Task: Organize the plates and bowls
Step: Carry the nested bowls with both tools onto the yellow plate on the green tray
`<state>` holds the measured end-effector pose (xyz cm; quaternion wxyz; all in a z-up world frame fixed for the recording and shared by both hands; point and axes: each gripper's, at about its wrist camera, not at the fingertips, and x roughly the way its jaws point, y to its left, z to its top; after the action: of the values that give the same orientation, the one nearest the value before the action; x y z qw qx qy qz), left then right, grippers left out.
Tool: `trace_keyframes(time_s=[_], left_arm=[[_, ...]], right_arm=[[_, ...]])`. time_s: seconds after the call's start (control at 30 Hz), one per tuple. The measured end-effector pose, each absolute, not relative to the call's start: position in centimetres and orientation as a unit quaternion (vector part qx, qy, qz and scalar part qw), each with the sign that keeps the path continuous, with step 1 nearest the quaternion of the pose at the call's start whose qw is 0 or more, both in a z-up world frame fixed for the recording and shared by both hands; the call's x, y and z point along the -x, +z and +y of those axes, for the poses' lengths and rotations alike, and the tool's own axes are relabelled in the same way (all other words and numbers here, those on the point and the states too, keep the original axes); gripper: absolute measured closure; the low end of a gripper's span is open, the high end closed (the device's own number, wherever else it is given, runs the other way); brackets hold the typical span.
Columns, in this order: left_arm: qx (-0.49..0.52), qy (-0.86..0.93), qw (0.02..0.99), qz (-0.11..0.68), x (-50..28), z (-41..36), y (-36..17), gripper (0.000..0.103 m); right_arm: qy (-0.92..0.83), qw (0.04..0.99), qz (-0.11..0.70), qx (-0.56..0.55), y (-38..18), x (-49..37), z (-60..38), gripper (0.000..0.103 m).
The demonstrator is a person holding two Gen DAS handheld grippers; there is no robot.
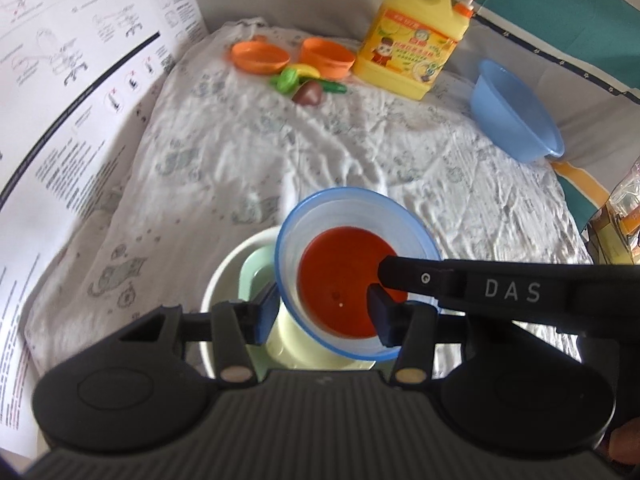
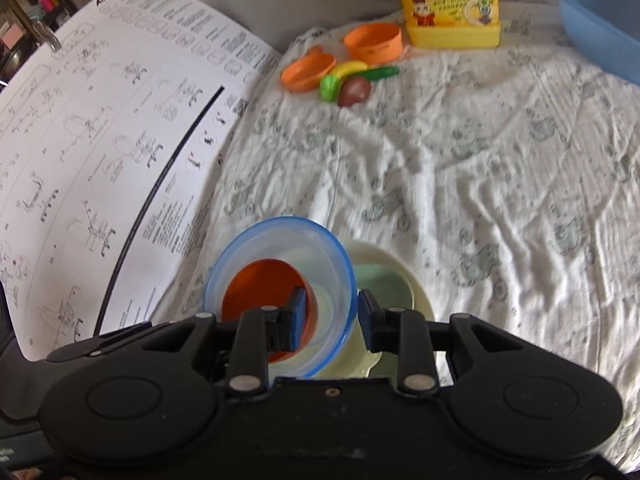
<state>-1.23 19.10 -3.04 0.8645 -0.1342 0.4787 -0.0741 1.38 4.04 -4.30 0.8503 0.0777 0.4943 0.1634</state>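
While both grippers meet over the near end of the cloth-covered table (image 2: 460, 152), a clear bowl with a blue rim (image 1: 352, 236) hangs tilted between them, an orange-red dish (image 1: 340, 280) nested in its bottom. The left gripper (image 1: 322, 314) is clamped on one side of the bowl's wall, one finger inside against the orange-red dish and the other outside. The right gripper (image 2: 330, 314) grasps the opposite side the same way, one blue pad inside the bowl and the other pressed on the outer wall.

Just beneath the bowl sits a cream plate (image 2: 400, 276) with a pale green dish (image 2: 380, 280) lying in it; whether the bowl touches them I cannot tell.

At the far end of the cloth, well apart from the grippers, stand two orange cups (image 1: 326, 56), one lying lower beside the other, with a few toy fruits (image 1: 306, 82) in front. A yellow detergent jug (image 1: 412, 40) stands just beside them, and a blue basin (image 1: 516, 112) leans at the table's far right edge. A large printed instruction sheet (image 2: 100, 140) lies along the left side.
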Motion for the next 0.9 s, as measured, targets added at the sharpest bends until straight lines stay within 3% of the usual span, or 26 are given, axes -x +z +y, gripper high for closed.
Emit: trace_keyframes(time_s=[0.9], left_arm=[[0.129,-0.078,0.844,0.514,0.6,18.7,-6.7,0.055]], right_arm=[[0.153,0.824,0.538,-0.093,-8.3,-2.4,3.1,0.075]])
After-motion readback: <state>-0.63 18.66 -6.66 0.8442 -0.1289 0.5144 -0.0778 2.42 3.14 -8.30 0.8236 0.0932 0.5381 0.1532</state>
